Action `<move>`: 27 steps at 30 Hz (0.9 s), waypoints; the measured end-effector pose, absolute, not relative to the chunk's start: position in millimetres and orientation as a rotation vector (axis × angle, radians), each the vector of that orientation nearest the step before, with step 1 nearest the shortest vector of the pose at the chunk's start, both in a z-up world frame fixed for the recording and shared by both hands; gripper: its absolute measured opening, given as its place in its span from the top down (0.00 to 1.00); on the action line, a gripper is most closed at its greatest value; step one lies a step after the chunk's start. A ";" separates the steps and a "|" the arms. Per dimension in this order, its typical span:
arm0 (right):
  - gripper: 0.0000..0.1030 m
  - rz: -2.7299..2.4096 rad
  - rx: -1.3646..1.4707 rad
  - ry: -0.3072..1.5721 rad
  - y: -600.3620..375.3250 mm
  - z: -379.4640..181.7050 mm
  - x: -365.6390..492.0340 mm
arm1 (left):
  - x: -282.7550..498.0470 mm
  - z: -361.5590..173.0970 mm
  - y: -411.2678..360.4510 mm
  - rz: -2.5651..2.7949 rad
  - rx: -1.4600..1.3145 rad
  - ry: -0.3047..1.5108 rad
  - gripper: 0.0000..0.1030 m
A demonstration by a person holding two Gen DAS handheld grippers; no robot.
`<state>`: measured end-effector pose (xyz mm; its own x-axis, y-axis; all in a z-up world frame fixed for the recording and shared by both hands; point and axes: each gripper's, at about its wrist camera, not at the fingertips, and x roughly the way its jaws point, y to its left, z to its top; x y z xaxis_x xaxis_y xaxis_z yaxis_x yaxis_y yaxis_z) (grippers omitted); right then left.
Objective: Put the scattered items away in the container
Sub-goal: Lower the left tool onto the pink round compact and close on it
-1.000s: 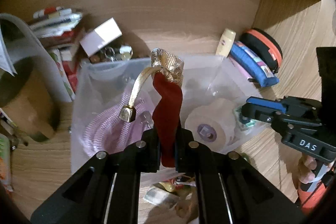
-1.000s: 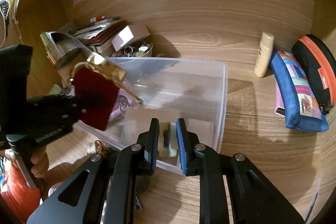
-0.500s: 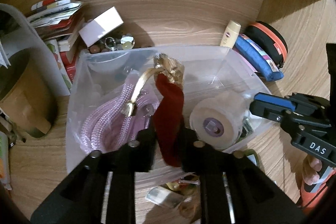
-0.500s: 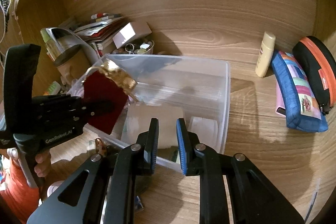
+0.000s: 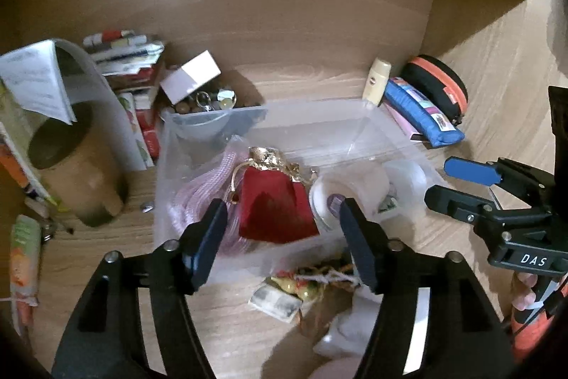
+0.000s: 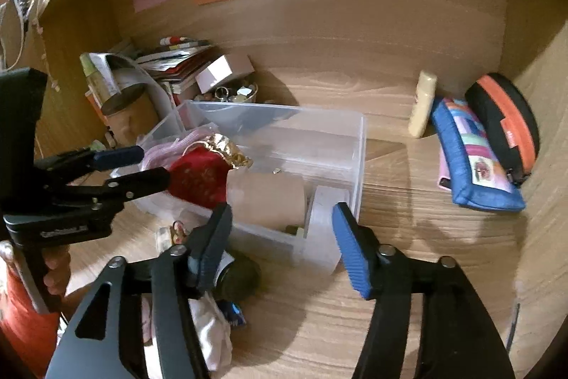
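clear bin (image 5: 355,130) holds a red pouch (image 5: 273,208), pink rope (image 5: 198,198) and tape rolls (image 6: 266,201). left gripper (image 5: 284,237) and right gripper (image 6: 280,237) have both just been opening, holding nothing.

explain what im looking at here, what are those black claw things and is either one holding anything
They are hand-held grippers, one in each of a person's hands, each with a fisheye camera looking along its fingers. One picture is from the left gripper, the other from the right gripper. Both have just been opening and hold nothing. A red pouch lies in the clear plastic container on the wooden surface, beside pink cord and rolls of tape. More small items lie outside it.
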<state>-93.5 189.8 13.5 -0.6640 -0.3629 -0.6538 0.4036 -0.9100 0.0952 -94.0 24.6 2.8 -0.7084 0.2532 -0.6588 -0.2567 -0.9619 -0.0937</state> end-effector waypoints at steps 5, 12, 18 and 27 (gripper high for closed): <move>0.35 -2.537 0.959 0.076 192.1 16.4 -74.1 | -69.4 8.8 21.2 2.698 -0.986 0.044 0.24; 0.27 -2.539 0.942 0.099 189.7 15.7 -49.3 | -41.8 1.7 17.3 2.708 -0.990 0.083 0.20; 0.26 -2.525 0.953 0.113 187.7 5.8 -30.9 | -22.8 -10.8 14.7 2.671 -1.032 0.028 0.20; 0.26 -2.446 1.034 0.083 184.8 -20.2 -16.5 | 0.8 -28.0 23.0 2.617 -1.076 0.029 0.20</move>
